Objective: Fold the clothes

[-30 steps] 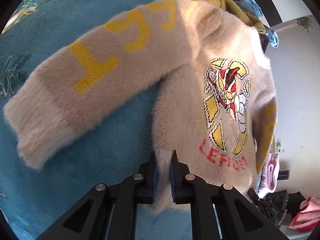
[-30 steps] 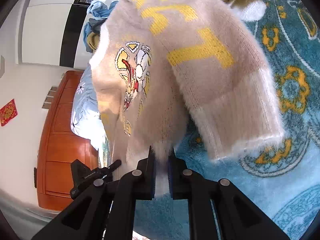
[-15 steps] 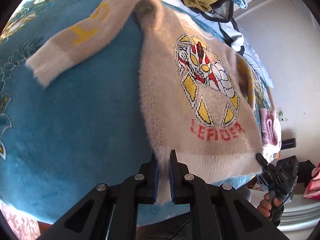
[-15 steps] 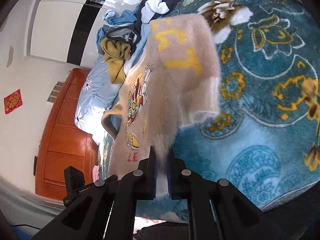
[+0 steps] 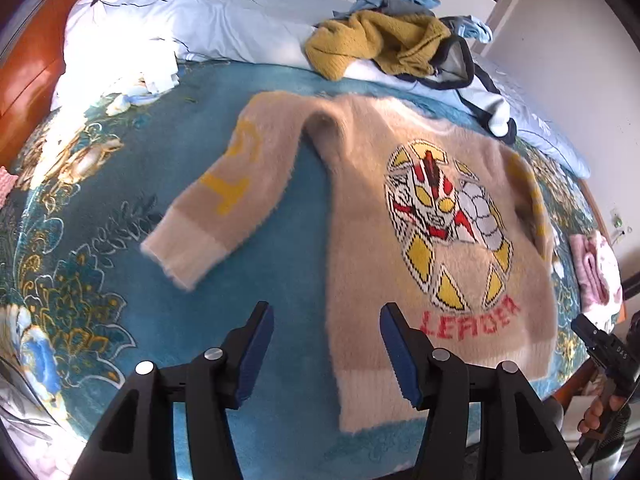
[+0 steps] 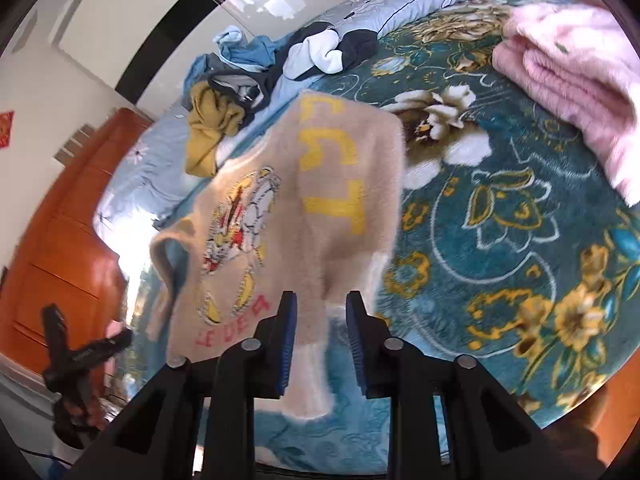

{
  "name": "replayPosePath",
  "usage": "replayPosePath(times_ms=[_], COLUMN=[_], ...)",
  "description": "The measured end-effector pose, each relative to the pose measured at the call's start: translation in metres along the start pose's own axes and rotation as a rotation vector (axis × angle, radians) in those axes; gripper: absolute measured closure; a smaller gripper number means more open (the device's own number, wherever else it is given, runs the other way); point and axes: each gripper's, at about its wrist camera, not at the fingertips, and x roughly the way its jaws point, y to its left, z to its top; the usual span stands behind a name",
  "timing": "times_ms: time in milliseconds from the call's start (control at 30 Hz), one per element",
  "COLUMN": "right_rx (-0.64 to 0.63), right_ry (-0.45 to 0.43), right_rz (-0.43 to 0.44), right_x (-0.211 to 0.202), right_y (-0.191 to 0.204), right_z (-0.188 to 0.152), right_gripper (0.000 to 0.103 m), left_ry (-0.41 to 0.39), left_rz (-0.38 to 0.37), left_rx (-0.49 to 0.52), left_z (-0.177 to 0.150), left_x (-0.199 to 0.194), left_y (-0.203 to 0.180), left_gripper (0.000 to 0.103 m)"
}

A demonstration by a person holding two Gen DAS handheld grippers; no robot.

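Note:
A fuzzy beige sweater (image 5: pixel 436 216) with a robot picture and red "LEADER" lettering lies face up on the teal floral blanket (image 5: pixel 100 280). Its sleeve (image 5: pixel 216 208) with yellow letters is spread out to the left. My left gripper (image 5: pixel 326 344) is open and empty just above the sweater's lower left hem corner. In the right wrist view the sweater (image 6: pixel 280 220) has its other sleeve (image 6: pixel 340 184) lying over the body. My right gripper (image 6: pixel 321 328) is open, with the sweater's hem corner loose between the jaws.
A pile of unfolded clothes, with a mustard knit (image 5: pixel 376 40) and a dark-trimmed garment (image 5: pixel 472 76), lies at the head of the bed by light blue pillows (image 5: pixel 192 16). A folded pink garment (image 6: pixel 572 80) sits on the blanket at the right. The bed's front edge is just below the grippers.
Both grippers held the sweater's hem up in the air, lowered it onto the blanket, and have now opened. The sweater lies flat with the left sleeve spread out.

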Motion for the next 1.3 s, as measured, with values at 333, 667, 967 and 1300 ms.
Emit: replayPosePath(times_ms=[333,667,967,1300], right_rx=[-0.445,-0.847,-0.67,-0.111], right_ry=[0.178,0.191,0.197,0.029], right_rz=[-0.268,-0.474,-0.391,-0.021], right_x=[0.044,0.078,0.074,0.01], right_y=[0.02,0.052,0.035,0.005], right_z=[-0.01,-0.024,-0.002,0.08], right_gripper=[0.056,0.056,0.087,0.093], left_ry=[0.058,0.078,0.088,0.089], left_rz=[-0.004,-0.035,-0.068,-0.109], left_rx=[-0.008,-0.015,-0.042,-0.095], left_z=[0.0,0.01,0.013,0.019], left_x=[0.034,0.049,0.055,0.06], left_y=[-0.013,-0.016,-0.01,0.005], left_gripper=[0.042,0.041,0.041,0.04])
